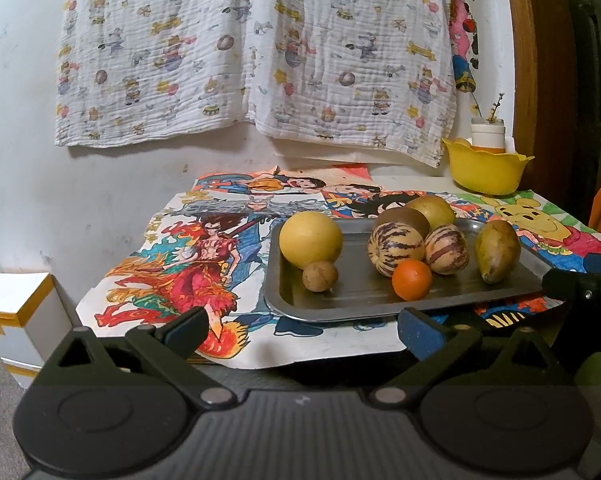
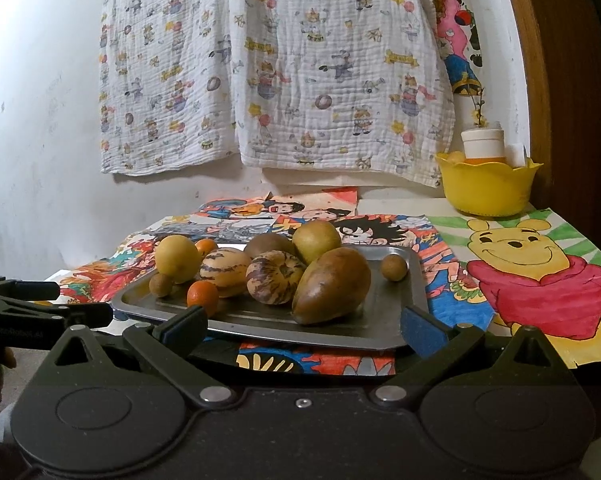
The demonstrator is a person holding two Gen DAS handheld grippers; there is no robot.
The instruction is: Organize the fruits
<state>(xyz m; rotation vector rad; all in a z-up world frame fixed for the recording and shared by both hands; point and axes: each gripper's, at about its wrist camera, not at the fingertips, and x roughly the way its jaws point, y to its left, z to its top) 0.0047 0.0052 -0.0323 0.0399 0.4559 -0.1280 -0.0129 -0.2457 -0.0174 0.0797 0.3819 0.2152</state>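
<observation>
Jaws on both the left gripper [image 1: 302,330] and the right gripper [image 2: 304,330] stand spread wide, grasping nothing, just short of the rectangular steel tray [image 2: 388,320] on the cartoon-paper table. It holds the fruit — a round yellow citrus [image 1: 311,239], two purple-striped melons (touching), a small orange mandarin [image 1: 412,280] and an elongated green-brown mango [image 2: 331,285], its tip toward the near edge. A scalloped yellow plastic bowl [image 2: 486,188] behind holds a white-capped jar.
</observation>
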